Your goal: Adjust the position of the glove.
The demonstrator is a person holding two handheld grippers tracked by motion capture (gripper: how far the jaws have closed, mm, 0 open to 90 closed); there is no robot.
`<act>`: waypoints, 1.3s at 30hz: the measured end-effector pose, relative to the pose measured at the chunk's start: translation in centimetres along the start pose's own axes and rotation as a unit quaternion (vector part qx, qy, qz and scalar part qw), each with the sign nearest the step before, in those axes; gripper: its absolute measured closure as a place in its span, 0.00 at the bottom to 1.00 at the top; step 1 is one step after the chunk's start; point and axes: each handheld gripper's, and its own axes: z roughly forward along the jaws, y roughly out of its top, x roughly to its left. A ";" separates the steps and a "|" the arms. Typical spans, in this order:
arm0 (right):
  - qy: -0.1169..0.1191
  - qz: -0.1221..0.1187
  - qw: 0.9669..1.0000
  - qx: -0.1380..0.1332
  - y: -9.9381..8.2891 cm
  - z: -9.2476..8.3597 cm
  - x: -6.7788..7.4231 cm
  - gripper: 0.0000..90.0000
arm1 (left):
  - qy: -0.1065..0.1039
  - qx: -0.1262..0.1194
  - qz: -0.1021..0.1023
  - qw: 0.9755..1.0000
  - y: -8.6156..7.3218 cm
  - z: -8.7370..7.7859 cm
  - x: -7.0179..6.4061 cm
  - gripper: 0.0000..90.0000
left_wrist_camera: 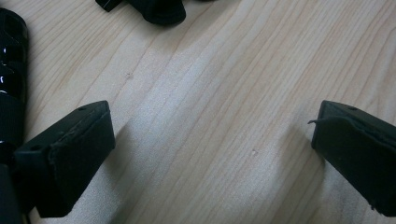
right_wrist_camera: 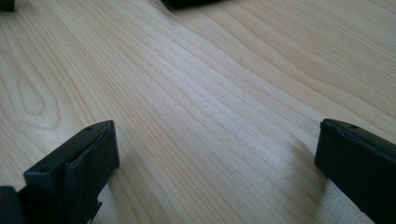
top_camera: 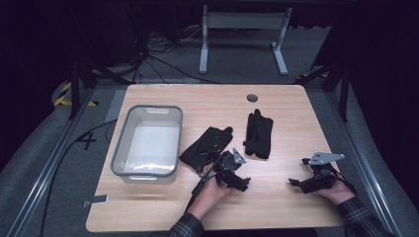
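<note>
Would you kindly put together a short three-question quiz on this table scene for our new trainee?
1. True or false: the grey bin has a glove inside it.
2. How many black gloves lie on the table?
A. one
B. two
C. three
3. Fill in: the jaws of the left gripper and the right gripper are both ____.

Key:
1. False; both gloves lie on the wood beside the bin.
2. B: the left glove and the right glove.
3. Open, with bare wood between the jaws.
</note>
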 end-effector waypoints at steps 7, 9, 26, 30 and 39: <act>0.012 -0.008 1.000 0.008 0.3 -0.2 -0.1 0.09 | -0.018 0.001 0.019 1.000 -0.1 -0.2 0.4 0.00; 0.027 -0.004 1.000 0.008 0.6 -0.5 -0.2 0.17 | -0.022 0.001 0.024 0.999 -0.2 -0.2 0.5 0.00; 0.040 -0.017 0.999 -0.030 3.5 -0.8 -0.1 0.90 | -0.026 0.002 0.032 0.999 -0.2 -0.2 0.5 0.00; 0.049 -0.014 0.998 -0.035 4.3 -0.4 -0.4 1.00 | -0.026 0.002 0.031 0.999 -0.2 -0.2 0.4 0.00; 0.079 -0.016 0.996 -0.034 5.8 1.3 -0.6 1.00 | -0.027 0.002 0.032 0.999 -0.2 -0.2 0.5 0.00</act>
